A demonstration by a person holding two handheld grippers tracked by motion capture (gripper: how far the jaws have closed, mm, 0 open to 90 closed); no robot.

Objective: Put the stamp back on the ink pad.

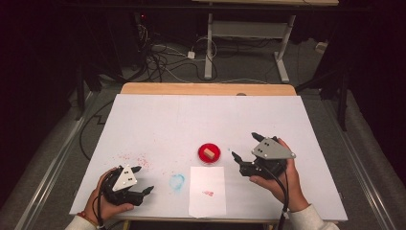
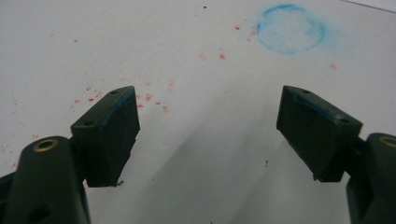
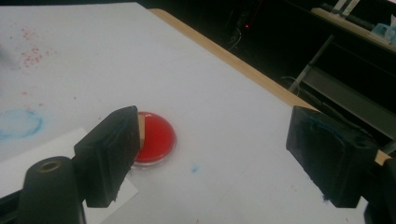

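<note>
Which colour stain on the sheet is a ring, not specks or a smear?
The blue stain left of the paper slip: a round ring; the red marks are scattered specks and one smear.

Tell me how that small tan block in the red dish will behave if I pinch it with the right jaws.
The tan block looks squarish with flat faces, so it should sit still, not roll. It is small, so probably light; it looks rigid, maybe wood, though I can't be sure. The red dish is shallow and lies loose on the white sheet, so it may slide if nudged.
</note>
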